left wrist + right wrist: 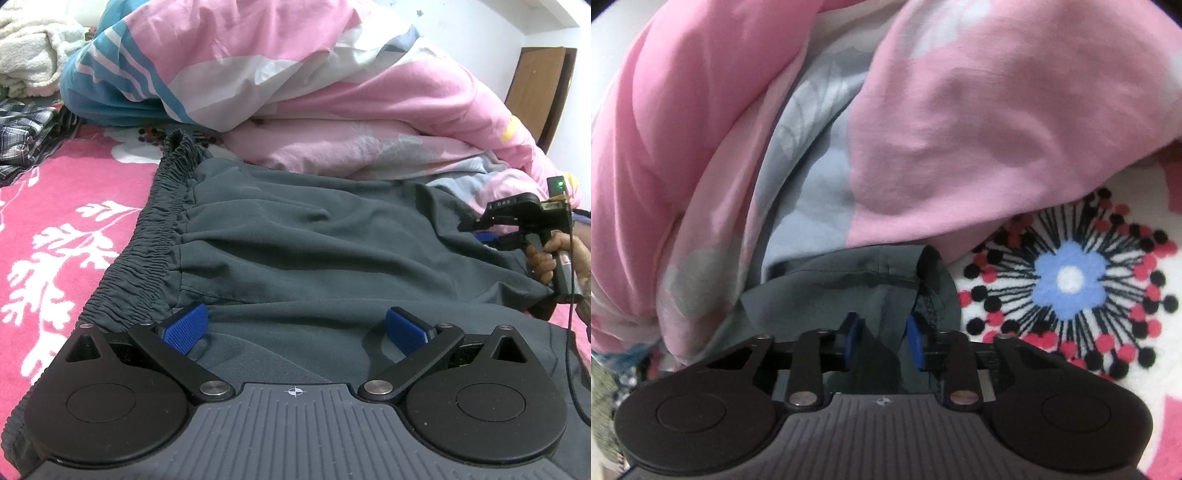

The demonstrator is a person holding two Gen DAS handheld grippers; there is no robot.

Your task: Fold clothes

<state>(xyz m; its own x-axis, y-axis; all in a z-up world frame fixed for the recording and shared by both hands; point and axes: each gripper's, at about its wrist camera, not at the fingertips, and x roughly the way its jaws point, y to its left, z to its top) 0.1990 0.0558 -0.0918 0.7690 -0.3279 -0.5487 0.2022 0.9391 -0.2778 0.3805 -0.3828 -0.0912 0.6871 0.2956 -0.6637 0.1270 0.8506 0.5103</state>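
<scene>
Grey shorts (pixel 314 251) lie spread flat on the bed, with the gathered elastic waistband (pixel 155 236) along the left. My left gripper (pixel 297 330) is open, low over the near edge of the shorts, its blue pads (pixel 186 328) wide apart on the cloth. At the right end of the shorts, a hand (pixel 546 258) holds my right gripper (pixel 476 227). In the right wrist view the right gripper (pixel 884 341) is shut on a fold of the grey shorts (pixel 831 291) near the hem, and the cloth bunches between its blue pads (pixel 916 343).
A bulky pink, white and blue duvet (pixel 332 92) is heaped right behind the shorts and overhangs their far edge (pixel 960 129). A pink floral sheet (pixel 55 240) covers the bed. A plaid garment (pixel 26 136) and a white fleecy blanket (pixel 33 48) lie far left. A wooden door (pixel 539 92) stands at the right.
</scene>
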